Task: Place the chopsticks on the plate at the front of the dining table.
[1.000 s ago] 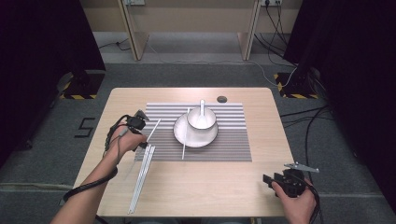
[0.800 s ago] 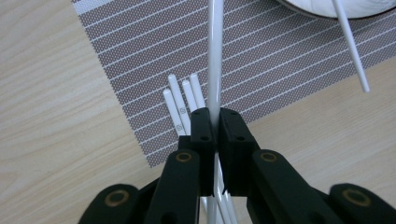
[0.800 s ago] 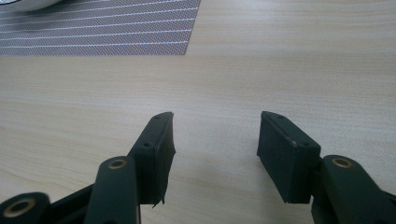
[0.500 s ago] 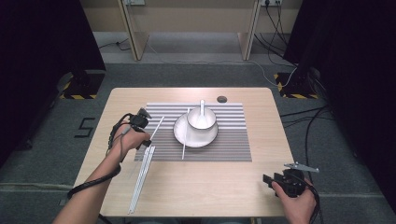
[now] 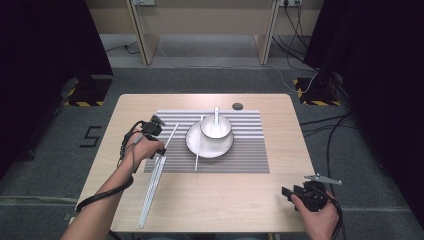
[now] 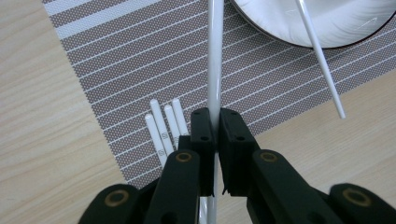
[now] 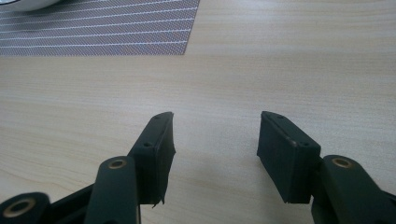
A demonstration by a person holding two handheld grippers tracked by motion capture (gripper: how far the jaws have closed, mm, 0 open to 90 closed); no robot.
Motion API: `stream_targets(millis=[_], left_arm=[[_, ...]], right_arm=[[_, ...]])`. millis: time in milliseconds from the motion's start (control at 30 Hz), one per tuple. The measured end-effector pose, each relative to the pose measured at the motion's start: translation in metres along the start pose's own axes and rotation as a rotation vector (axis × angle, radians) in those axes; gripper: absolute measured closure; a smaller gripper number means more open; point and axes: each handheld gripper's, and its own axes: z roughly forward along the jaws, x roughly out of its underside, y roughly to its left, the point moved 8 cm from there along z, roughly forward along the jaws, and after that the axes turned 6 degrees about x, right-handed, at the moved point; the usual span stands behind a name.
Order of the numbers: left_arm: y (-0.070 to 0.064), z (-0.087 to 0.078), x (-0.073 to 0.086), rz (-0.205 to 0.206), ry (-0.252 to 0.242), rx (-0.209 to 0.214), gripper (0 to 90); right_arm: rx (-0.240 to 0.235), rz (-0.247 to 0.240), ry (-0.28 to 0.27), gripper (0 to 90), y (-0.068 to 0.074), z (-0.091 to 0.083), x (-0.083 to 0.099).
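Observation:
My left gripper (image 5: 158, 147) (image 6: 215, 122) is shut on a thin white chopstick (image 5: 171, 135) (image 6: 214, 65) at the left edge of the striped placemat (image 5: 250, 155) (image 6: 121, 51); the stick points up toward the plate. Several more white chopsticks (image 5: 151, 186) (image 6: 162, 122) lie side by side just under and left of the jaws. A white plate (image 5: 196, 145) (image 6: 327, 25) carries a bowl (image 5: 216, 127) with a spoon (image 5: 216, 113), and one chopstick (image 5: 198, 145) (image 6: 322, 60) rests across the plate's rim. My right gripper (image 5: 288, 192) (image 7: 215, 135) is open over bare wood near the front right corner.
A small dark round thing (image 5: 237, 105) sits near the table's far edge. The placemat's corner (image 7: 140, 28) lies ahead and left of the right gripper. Bare wood (image 5: 235, 200) runs along the front of the table. Two table legs and cables stand beyond the far edge.

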Motion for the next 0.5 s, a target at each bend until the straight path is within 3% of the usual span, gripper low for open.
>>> stream_targets(millis=[500], left_arm=[[-0.0052, 0.0048, -0.0071, -0.021, -0.030, 0.024, 84.5]], right_arm=[[-0.001, 0.001, 0.000, 45.9, 0.0001, 0.0000, -0.0002]])
